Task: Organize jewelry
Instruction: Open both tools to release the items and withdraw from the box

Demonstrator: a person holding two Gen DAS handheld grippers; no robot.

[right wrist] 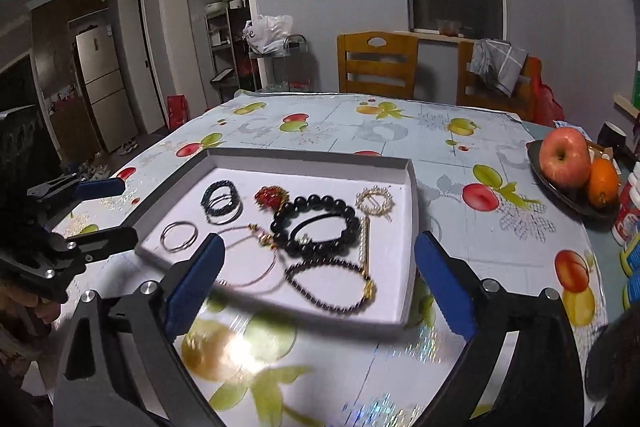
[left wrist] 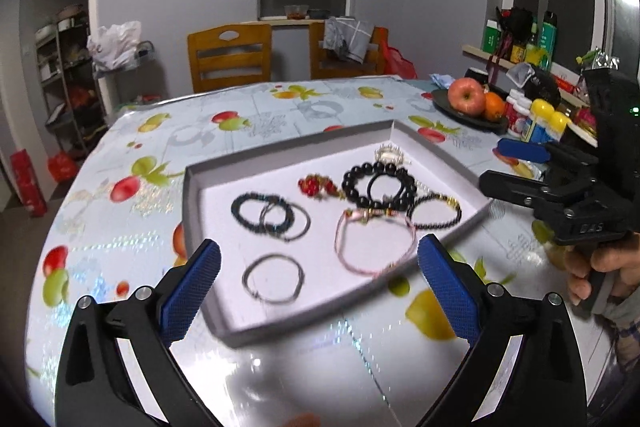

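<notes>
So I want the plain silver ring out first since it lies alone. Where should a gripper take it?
Take the silver ring on its near rim, coming from above with the left gripper, which is open. It lies flat in the tray, apart from the other bracelets, so one finger goes inside, one outside.

Mid-frame: white tray (left wrist: 192,203) on fruit-print tablecloth (left wrist: 120,147), holding black bead bracelet (left wrist: 378,187), pink cord loop (left wrist: 374,241), silver ring (left wrist: 274,277). Bottom: left gripper (left wrist: 318,281), spread wide. Right edge: right gripper (left wrist: 516,163), fingers apart.
</notes>
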